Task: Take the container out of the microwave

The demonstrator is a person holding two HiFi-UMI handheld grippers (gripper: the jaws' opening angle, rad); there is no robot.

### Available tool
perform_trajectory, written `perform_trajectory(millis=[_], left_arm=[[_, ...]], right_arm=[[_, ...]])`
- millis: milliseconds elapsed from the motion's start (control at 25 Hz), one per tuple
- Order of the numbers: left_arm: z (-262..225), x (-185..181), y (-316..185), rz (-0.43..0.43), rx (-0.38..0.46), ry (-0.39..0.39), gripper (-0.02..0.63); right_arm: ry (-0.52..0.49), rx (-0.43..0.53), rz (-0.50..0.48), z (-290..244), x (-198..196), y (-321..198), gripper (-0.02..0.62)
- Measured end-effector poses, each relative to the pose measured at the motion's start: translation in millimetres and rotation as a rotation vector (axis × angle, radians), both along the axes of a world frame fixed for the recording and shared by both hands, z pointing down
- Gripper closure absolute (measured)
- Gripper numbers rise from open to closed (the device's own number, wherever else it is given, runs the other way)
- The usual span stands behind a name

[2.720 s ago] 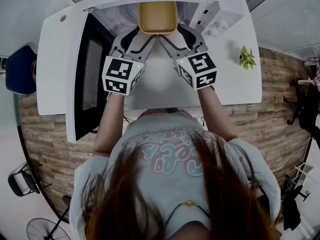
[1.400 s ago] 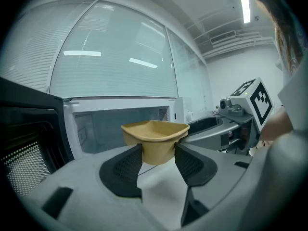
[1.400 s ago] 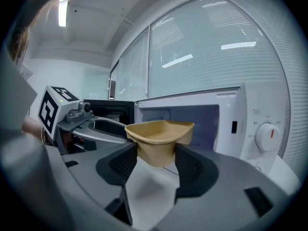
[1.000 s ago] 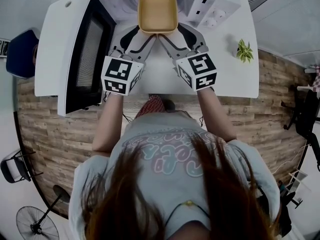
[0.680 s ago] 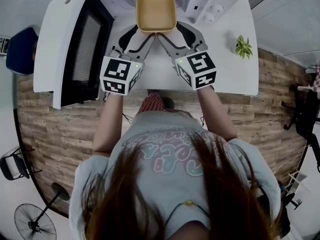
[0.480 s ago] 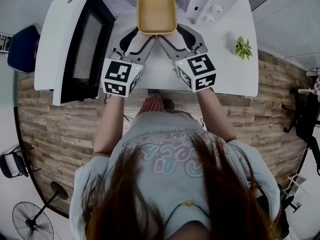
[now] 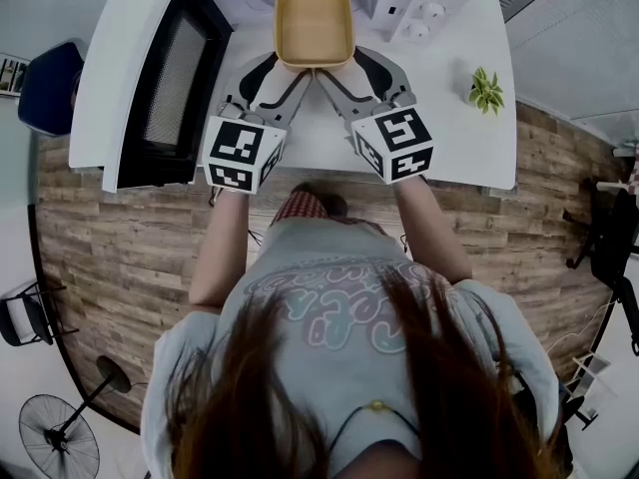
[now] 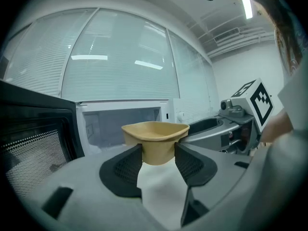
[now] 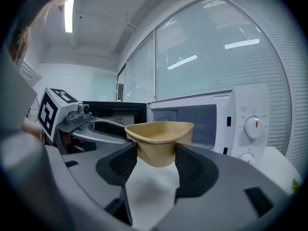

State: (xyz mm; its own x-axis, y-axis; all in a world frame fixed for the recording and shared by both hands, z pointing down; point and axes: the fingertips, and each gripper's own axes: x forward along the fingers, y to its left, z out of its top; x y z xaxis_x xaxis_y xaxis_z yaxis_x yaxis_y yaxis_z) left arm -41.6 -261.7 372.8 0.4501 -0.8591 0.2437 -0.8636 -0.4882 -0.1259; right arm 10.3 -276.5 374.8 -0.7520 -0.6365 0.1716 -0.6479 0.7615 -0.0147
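Left gripper (image 7: pixel 278 72): clenched on container (image 7: pixel 314 23), pads against the corner on the microwave (image 7: pixel 417 10) door (image 7: pixel 160 88) side. Right gripper (image 7: pixel 356 72): clenched likewise on the corner toward the microwave's dials. Container: tan, open-topped, apparently empty, held off the table (image 7: pixel 469 148) just in front of the microwave's open cavity; whether wholly clear of the mouth, unclear. Probably light. Thin walls and flared rim, so likely some give under squeeze. Smooth tapered sides, liable to slip downward. Best gripped just under the rim at the corners, as now. Keep level, move both claws together, squeeze gently.
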Motion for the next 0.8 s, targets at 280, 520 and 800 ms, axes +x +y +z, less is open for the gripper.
perform_trajectory(millis=[280, 520, 800], left_arm=[[1, 1, 11, 0.007, 0.002, 0.004, 0.396], [-1, -3, 23, 0.026, 0.009, 0.009, 0.396], [-7, -12, 51, 0.045, 0.016, 0.016, 0.396]], right_arm=[[0.003, 0.001, 0.002, 1, 1, 11, 0.347], [0.008, 0.002, 0.020, -1, -3, 24, 0.347], [0.019, 0.015, 0.039, -8, -11, 54, 0.347]])
